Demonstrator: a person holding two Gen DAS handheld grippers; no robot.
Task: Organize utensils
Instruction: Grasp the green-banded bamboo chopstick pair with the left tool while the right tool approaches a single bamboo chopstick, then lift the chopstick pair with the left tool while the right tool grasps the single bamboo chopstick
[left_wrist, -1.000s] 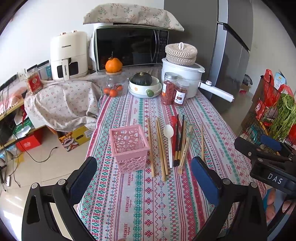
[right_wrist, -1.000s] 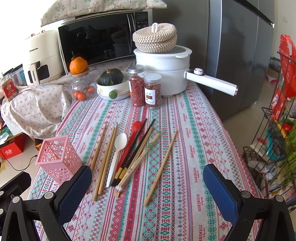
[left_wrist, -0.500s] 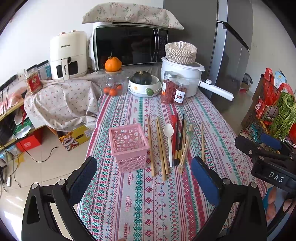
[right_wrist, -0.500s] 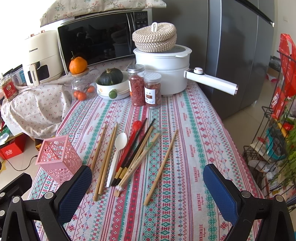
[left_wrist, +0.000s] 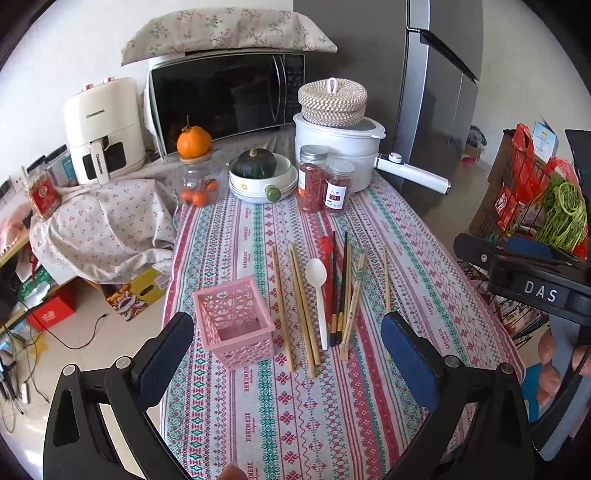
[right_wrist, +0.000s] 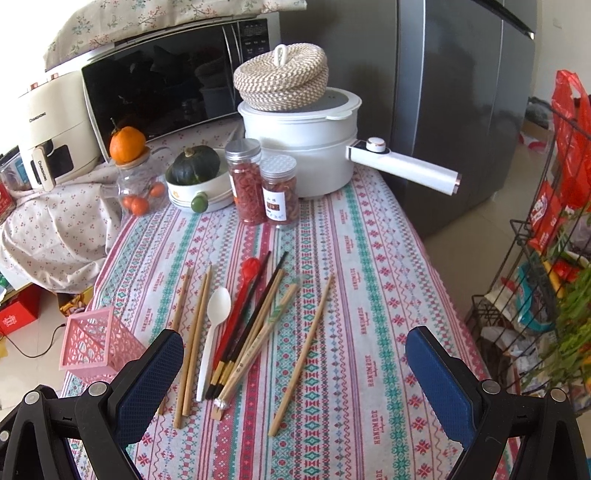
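A pink perforated basket (left_wrist: 233, 324) (right_wrist: 96, 344) stands empty on the patterned tablecloth (left_wrist: 258, 413), at its left side. Right of it lie several wooden chopsticks (left_wrist: 300, 310) (right_wrist: 195, 328), a white plastic spoon (left_wrist: 318, 291) (right_wrist: 214, 325), a red spoon (right_wrist: 240, 299) and dark chopsticks (left_wrist: 341, 288) (right_wrist: 258, 314). One wooden chopstick (right_wrist: 303, 354) lies apart on the right. My left gripper (left_wrist: 288, 354) hovers open above the near table, just short of the basket and utensils. My right gripper (right_wrist: 295, 363) is open too, over the near ends of the utensils. Neither holds anything.
At the table's far end stand a white electric pot (right_wrist: 303, 155) with a woven lid and long handle, two spice jars (right_wrist: 262, 192), a bowl with a squash (right_wrist: 195, 173) and a fruit jar (right_wrist: 136, 184). Microwave (left_wrist: 225, 99) and fridge (right_wrist: 461, 110) behind; a wire rack (right_wrist: 546, 295) on the right.
Both grippers have drifted slightly forward and lower toward the table, so basket and utensils sit a little nearer. Nothing on the table has moved and both stay open.
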